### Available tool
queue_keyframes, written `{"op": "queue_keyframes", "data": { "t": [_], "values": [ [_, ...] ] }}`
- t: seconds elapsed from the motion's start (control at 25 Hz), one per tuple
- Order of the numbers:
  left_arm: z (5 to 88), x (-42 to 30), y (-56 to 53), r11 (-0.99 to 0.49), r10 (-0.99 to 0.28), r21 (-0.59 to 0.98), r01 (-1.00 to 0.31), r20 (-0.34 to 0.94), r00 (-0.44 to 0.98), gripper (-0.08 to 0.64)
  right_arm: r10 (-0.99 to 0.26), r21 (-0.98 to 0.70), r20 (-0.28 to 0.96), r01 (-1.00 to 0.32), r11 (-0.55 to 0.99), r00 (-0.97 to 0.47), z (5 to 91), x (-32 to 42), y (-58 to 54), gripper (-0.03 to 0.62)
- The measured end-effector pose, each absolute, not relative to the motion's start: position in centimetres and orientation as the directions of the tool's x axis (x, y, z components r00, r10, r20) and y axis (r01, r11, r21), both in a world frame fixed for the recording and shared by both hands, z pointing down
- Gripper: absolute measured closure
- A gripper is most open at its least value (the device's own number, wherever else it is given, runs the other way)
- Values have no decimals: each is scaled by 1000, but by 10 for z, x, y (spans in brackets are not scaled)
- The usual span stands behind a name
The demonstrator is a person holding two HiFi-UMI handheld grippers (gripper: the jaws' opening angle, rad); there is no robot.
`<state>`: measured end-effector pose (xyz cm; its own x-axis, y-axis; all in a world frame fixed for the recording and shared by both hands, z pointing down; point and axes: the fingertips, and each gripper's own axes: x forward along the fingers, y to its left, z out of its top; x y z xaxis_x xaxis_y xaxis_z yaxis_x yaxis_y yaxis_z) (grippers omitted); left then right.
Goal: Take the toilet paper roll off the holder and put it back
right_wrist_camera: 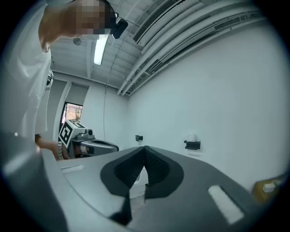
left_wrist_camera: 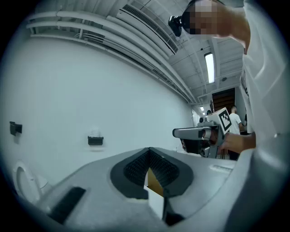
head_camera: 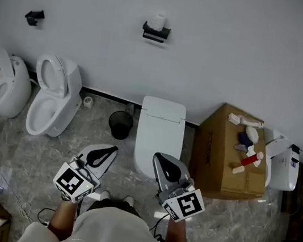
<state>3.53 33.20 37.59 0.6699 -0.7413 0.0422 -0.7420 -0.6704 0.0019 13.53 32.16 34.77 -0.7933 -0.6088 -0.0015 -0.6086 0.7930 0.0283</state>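
A white toilet paper roll sits on a black holder fixed to the pale wall, far ahead of both grippers. My left gripper and right gripper are held side by side close to my body, level and pointing at the wall. Both are shut with nothing between their jaws. In the left gripper view the roll and holder appear small, left of the closed jaw tips. The right gripper view shows the roll and holder to the right of its tips.
A white closed toilet stands just in front of the grippers, with a black bin to its left. Two more toilets stand at far left. A cardboard box with small items is at right. Another black fixture is on the wall.
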Motion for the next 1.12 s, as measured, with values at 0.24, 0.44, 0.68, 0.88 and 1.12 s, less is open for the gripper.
{"op": "queue_keyframes", "data": {
  "t": [0.24, 0.44, 0.68, 0.88, 1.12],
  "values": [
    [376, 39, 329, -666, -745, 3, -746, 41, 666, 558, -605, 26, -2, -605, 796, -796, 348, 139, 317, 584],
    [377, 36, 327, -658, -752, 1, -753, 46, 657, 558, -583, 49, -2, -583, 811, -812, 348, 134, 318, 584],
    [378, 38, 321, -657, -753, 1, -754, 53, 656, 558, -576, 45, -5, -575, 817, -818, 348, 133, 312, 583],
    [376, 39, 317, -657, -753, -3, -754, 57, 656, 558, -582, 42, -9, -582, 812, -813, 345, 137, 306, 583],
    [378, 41, 314, -658, -752, -7, -753, 61, 656, 558, -586, 39, -14, -586, 809, -810, 347, 140, 303, 583]
  ]
}}
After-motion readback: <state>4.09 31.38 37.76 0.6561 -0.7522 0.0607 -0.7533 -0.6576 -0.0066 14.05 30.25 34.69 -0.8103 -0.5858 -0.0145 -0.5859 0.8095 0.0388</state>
